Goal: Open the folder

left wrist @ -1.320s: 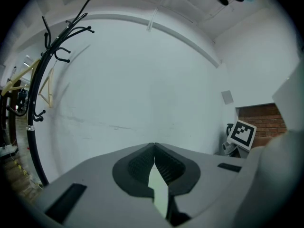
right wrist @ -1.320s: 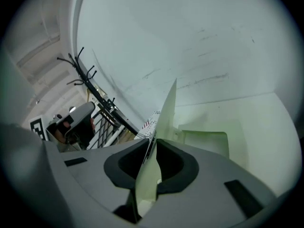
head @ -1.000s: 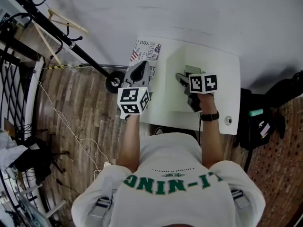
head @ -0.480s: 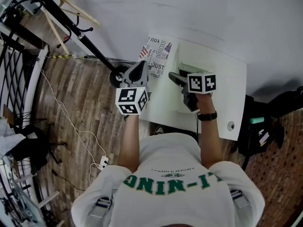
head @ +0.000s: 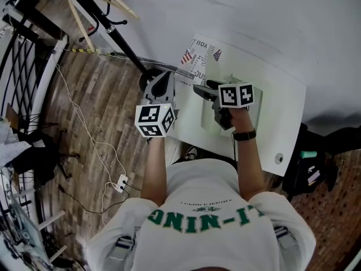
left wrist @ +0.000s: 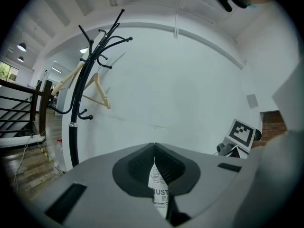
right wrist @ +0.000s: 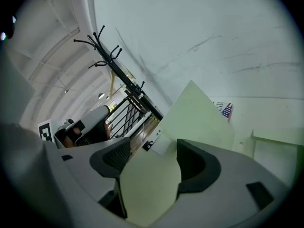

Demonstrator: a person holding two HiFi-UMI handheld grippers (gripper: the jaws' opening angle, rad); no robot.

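A white wall rises behind a wooden floor, with a coat rack point(head: 113, 33) at the left. The left claw point(left wrist: 154, 148) is clamped on a printed sheet point(left wrist: 159, 194). The pale green folder point(head: 197, 117) lies on the counter point(head: 279, 106), one flap tilted up. The right claw point(right wrist: 153, 158) has just been opening and stands wide around green card, pads clear. The sensible course is probably to hold the sheet steady and let the flap fall outward, not back.

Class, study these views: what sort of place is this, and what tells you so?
Probably an office or workroom indoors: a white desk against a white wall, a black coat stand with wooden hangers, and a wood-plank floor.
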